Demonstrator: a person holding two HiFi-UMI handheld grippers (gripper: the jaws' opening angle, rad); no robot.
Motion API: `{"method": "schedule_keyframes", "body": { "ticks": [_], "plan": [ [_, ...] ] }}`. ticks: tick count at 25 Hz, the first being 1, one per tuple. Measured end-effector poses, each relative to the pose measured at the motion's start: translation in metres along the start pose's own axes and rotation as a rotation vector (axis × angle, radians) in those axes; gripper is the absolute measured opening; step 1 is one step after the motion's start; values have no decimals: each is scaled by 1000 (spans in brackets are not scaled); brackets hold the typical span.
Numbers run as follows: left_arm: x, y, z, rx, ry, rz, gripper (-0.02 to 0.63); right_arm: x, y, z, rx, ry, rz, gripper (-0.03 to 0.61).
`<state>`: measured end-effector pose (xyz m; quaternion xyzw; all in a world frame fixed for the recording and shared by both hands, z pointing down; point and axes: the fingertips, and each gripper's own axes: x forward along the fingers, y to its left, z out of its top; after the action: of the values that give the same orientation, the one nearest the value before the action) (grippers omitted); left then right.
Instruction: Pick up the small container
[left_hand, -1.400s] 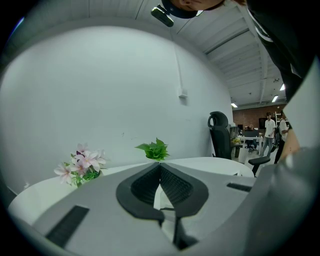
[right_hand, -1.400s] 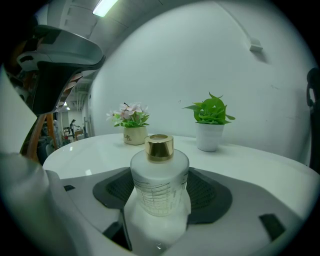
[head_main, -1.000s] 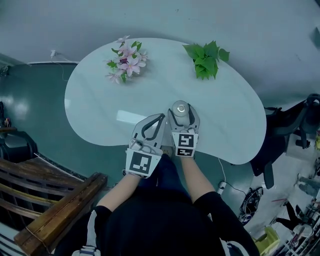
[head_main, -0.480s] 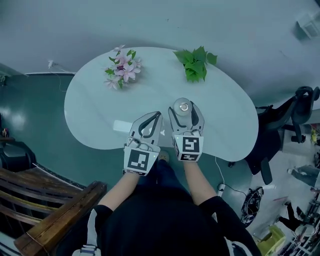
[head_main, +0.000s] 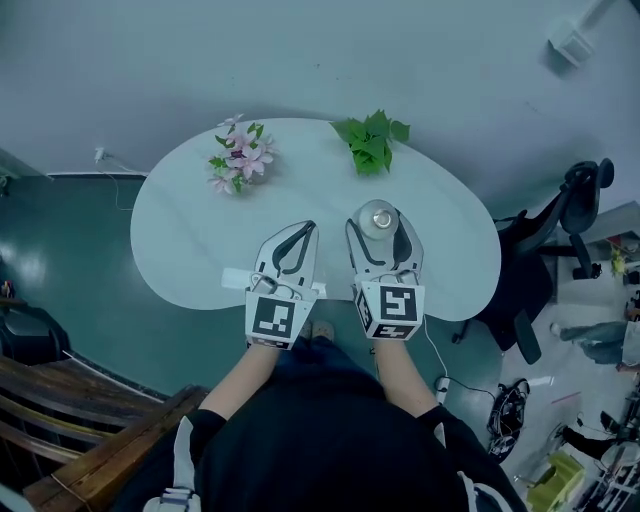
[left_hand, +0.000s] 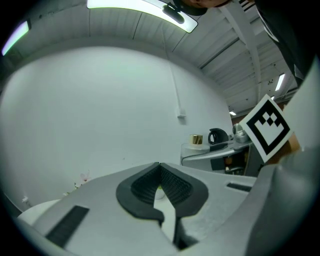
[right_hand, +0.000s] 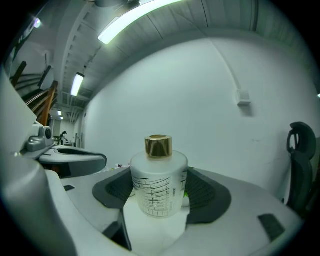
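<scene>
The small container (right_hand: 159, 181) is a frosted white bottle with a gold cap and printed measuring lines. My right gripper (right_hand: 160, 192) is shut on it, with a dark pad pressing each side. From the head view the small container (head_main: 378, 219) shows from above as a pale disc, held upright in the right gripper (head_main: 379, 226) above the white table (head_main: 200, 225). My left gripper (head_main: 296, 243) hangs just to the left at about the same height, its pads touching at the tips with nothing between them. In the left gripper view the left gripper (left_hand: 159, 170) points at the bare wall.
Pink flowers (head_main: 238, 156) lie at the table's far left and a green leafy sprig (head_main: 370, 139) at the far middle. A black office chair (head_main: 575, 215) stands right of the table. A wooden bench (head_main: 60, 395) lies at lower left.
Both grippers have risen away from the table, the right one carrying the bottle; the table looks smaller and farther off than a second ago.
</scene>
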<state>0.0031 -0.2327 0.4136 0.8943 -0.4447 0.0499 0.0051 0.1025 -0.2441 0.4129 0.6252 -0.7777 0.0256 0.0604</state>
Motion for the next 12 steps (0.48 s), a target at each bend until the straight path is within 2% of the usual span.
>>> {"method": "schedule_keyframes", "body": {
  "ticks": [12],
  "plan": [
    [-11,-13,36,25,-60,-13,9,-57,-25,46,31,-51,-95,327]
  ]
}}
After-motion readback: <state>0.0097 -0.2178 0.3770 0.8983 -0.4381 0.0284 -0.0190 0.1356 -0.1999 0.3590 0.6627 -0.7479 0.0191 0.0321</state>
